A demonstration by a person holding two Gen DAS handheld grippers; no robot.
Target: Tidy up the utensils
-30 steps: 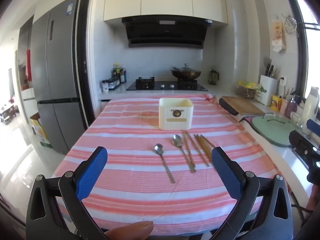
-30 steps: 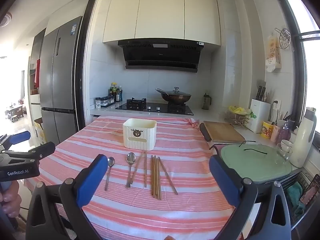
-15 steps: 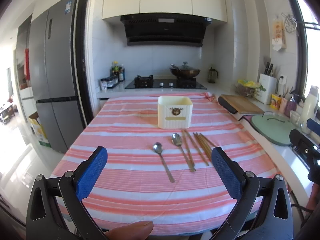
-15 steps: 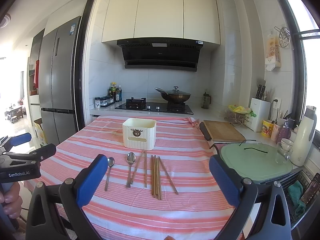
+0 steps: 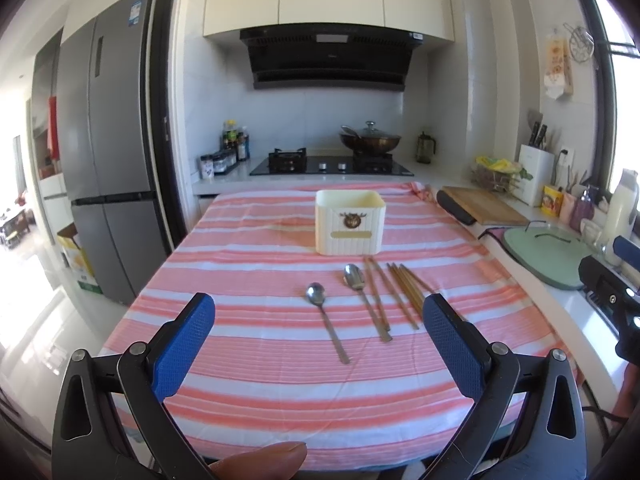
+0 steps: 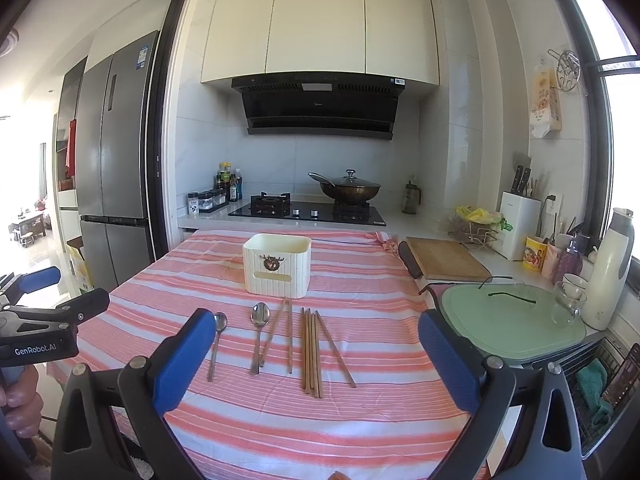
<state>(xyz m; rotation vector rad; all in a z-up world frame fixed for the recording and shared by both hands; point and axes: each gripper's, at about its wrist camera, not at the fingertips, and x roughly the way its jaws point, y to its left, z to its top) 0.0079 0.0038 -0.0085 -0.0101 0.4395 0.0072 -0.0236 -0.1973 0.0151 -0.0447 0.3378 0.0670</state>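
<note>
A cream utensil holder (image 5: 350, 222) (image 6: 277, 263) stands upright on the pink striped tablecloth (image 5: 248, 264) (image 6: 360, 292). In front of it lie two metal spoons, the left spoon (image 5: 325, 318) (image 6: 215, 343) and the right spoon (image 5: 364, 301) (image 6: 258, 332), and several wooden chopsticks (image 5: 400, 294) (image 6: 310, 350) to their right. My left gripper (image 5: 318, 326) is open and empty, held above the near part of the table. My right gripper (image 6: 314, 338) is open and empty, also held above the near edge.
A wooden cutting board (image 6: 444, 258) and a green board (image 6: 510, 320) lie on the counter to the right, with a white bottle (image 6: 610, 268) and cups. A stove with a wok (image 6: 346, 190) is behind the table. A grey fridge (image 5: 104, 148) stands to the left.
Both views have shifted very slightly; the table and utensils look a little nearer. Nothing on the table has moved and both grippers stay open.
</note>
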